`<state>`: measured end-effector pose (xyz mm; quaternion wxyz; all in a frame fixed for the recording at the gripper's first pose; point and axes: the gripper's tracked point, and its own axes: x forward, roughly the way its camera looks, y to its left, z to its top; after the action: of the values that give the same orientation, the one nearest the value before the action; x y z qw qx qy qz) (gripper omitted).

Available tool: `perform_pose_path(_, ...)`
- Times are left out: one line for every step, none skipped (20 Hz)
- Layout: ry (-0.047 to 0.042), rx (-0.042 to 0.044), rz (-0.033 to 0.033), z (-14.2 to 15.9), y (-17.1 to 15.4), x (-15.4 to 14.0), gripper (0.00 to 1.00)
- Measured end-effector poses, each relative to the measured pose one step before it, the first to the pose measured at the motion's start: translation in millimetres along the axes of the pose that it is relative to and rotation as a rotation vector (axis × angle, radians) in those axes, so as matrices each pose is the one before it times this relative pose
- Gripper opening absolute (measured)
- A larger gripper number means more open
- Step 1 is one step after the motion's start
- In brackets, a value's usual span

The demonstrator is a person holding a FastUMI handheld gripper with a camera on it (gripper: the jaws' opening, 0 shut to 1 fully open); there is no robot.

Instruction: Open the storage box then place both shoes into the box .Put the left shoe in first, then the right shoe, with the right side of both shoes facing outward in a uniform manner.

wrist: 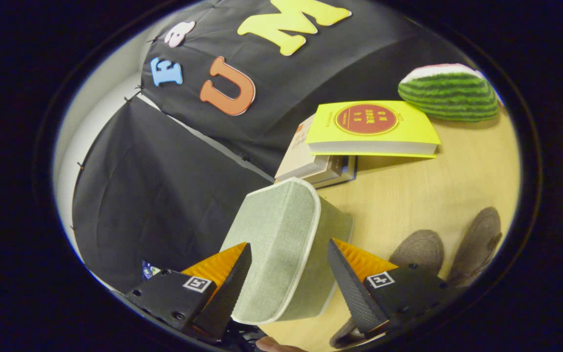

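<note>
A pale wooden table (423, 195) stands against the booth's black cloth wall (164, 186). The gripper (289, 264) has its fingers spread apart on either side of the grey-green fabric storage box (281, 244), which lies between them (whether either pad touches it I cannot tell). Right of the box, near the right finger, sit two grey-brown shoes (450, 247). Farther off, a yellow book (374, 128) tops a stack of books (311, 164), with a watermelon-striped cushion (447, 93) beyond.
</note>
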<state>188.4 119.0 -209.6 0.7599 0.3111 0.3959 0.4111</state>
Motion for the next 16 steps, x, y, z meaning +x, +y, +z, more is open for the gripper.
perform_pose_path(0.00515, 0.01804, 0.03698, 1.07, -0.50, 2.16, 0.99)
perform_pose_path(0.02123, 0.01945, 0.02539, -1.83, -3.98, 3.37, 0.99)
perform_pose_path(0.01926, 0.01815, 0.01299, -2.48, -5.92, 4.14, 0.99)
perform_pose_path(0.02052, 0.02180, -0.00201, -0.53, -7.43, 4.69, 0.99)
perform_pose_path(0.02011, 0.01316, 0.01272, -2.88, -1.35, 3.97, 0.99)
perform_pose_path(0.02780, 0.00791, 0.03077, -2.78, 1.58, 3.59, 0.99)
perform_pose_path(0.00446, 0.02112, 0.04166, -1.50, 6.61, 1.21, 0.99)
perform_pose_path(0.00760, 0.01854, 0.04746, 0.32, 8.61, 3.27, 0.99)
perform_pose_path(0.00648, 0.01617, 0.02290, -0.48, 3.44, -0.73, 0.99)
perform_pose_path(0.00418, 0.00497, 0.01053, 0.97, 1.45, 2.23, 0.99)
perform_pose_path(0.01342, -0.00223, -0.00670, -2.68, -1.81, 2.78, 0.97)
perform_pose_path(0.01372, -0.00398, 0.00552, -2.70, 1.05, 3.34, 0.97)
perform_pose_path(0.01293, -0.00458, 0.00772, -3.58, 3.41, 1.11, 0.93)
perform_pose_path(0.00050, -0.00516, -0.00436, -0.22, 0.28, 0.27, 0.89)
perform_pose_path(-0.01833, 0.00062, -0.01676, 2.89, -2.41, -1.21, 0.85)
perform_pose_path(-0.01207, -0.00126, -0.00961, 1.82, -0.74, -0.90, 0.82)
